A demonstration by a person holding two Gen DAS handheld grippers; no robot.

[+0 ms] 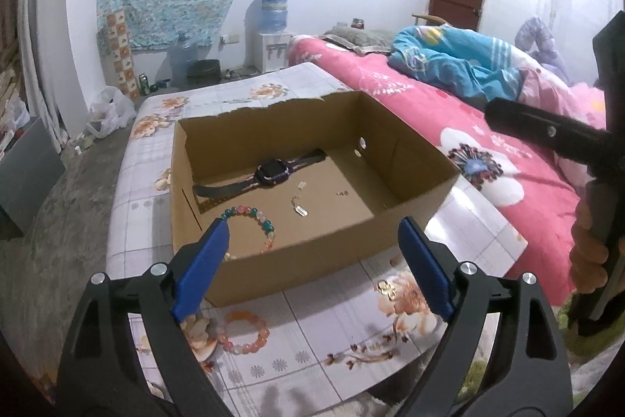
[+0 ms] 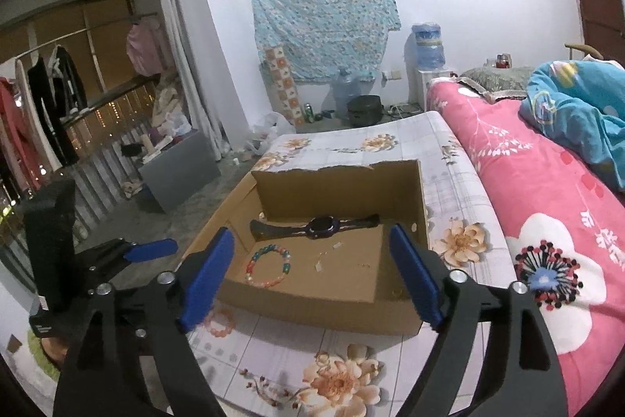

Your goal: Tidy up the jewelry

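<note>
Both grippers are held wide open and empty: the left gripper (image 1: 314, 241) and the right gripper (image 2: 312, 253) are aimed over the near wall of the cardboard box (image 1: 312, 256). A watch (image 1: 269, 171) and a multicoloured bead bracelet (image 1: 254, 225) are seen inside it. The pink bead bracelet (image 1: 244, 333) is left flat on the floral tabletop (image 1: 332, 331), just outside that near wall and below the left gripper's left finger, so the left gripper is judged the nearer.

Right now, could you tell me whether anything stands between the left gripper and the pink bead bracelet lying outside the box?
Nothing visible does. The pink bead bracelet lies on the floral tabletop in front of the cardboard box, just below the open left gripper, whose fingers are empty.
</note>
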